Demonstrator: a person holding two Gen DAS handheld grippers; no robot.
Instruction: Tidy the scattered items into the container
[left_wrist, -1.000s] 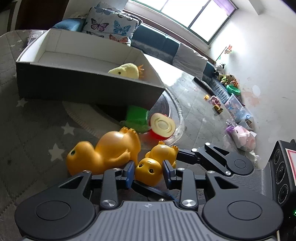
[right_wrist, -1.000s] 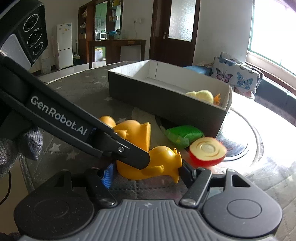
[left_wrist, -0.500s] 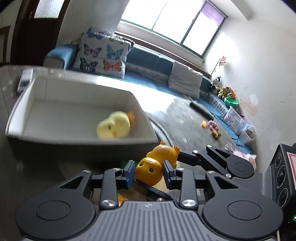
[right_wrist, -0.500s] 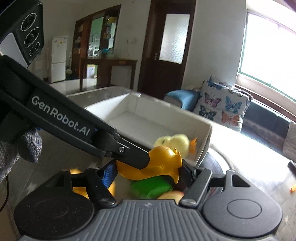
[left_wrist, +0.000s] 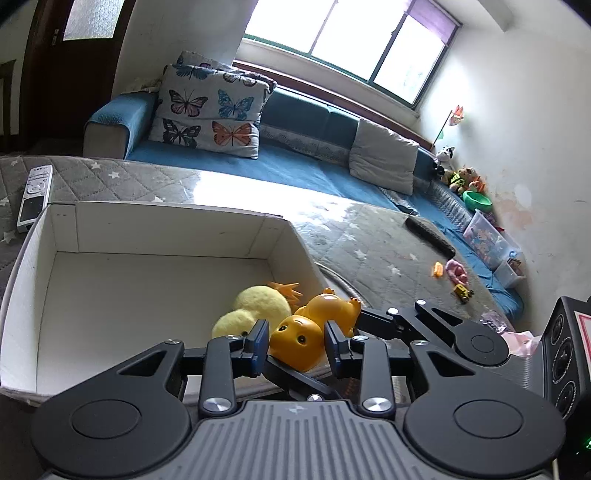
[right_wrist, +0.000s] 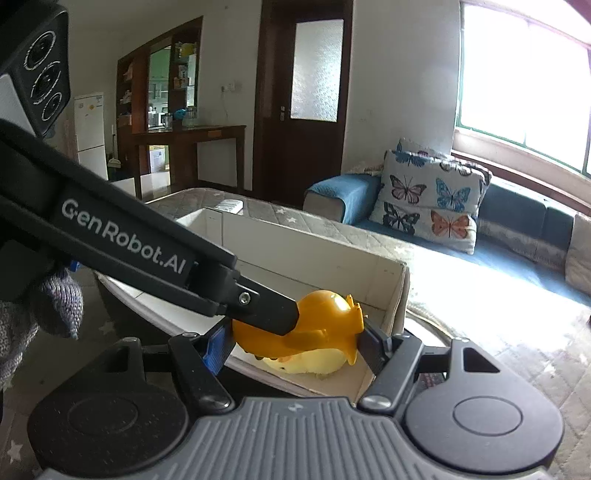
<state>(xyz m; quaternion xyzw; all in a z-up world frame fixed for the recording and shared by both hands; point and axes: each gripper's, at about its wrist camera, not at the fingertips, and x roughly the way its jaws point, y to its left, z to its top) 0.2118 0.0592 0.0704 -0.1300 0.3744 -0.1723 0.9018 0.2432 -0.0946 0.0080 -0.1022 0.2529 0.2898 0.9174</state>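
Both grippers hold one small orange rubber duck (left_wrist: 306, 332). My left gripper (left_wrist: 297, 345) is shut on its head. My right gripper (right_wrist: 295, 341) is shut on its body (right_wrist: 325, 325), and crosses the left one. The duck hangs above the near right corner of the open cardboard box (left_wrist: 147, 236), which is white inside. A pale yellow plush chick (left_wrist: 255, 310) lies in that corner, right under the duck; it shows below the duck in the right wrist view (right_wrist: 314, 363).
A remote control (left_wrist: 35, 197) lies on the quilted grey table cover left of the box. A dark object (left_wrist: 430, 236) and small toys (left_wrist: 456, 275) lie to the right. A blue sofa with butterfly cushions (left_wrist: 210, 114) stands behind.
Both grippers lifted the small orange duck off the table and carried it over the box. The big orange duck, green item and red toy have dropped out of view.
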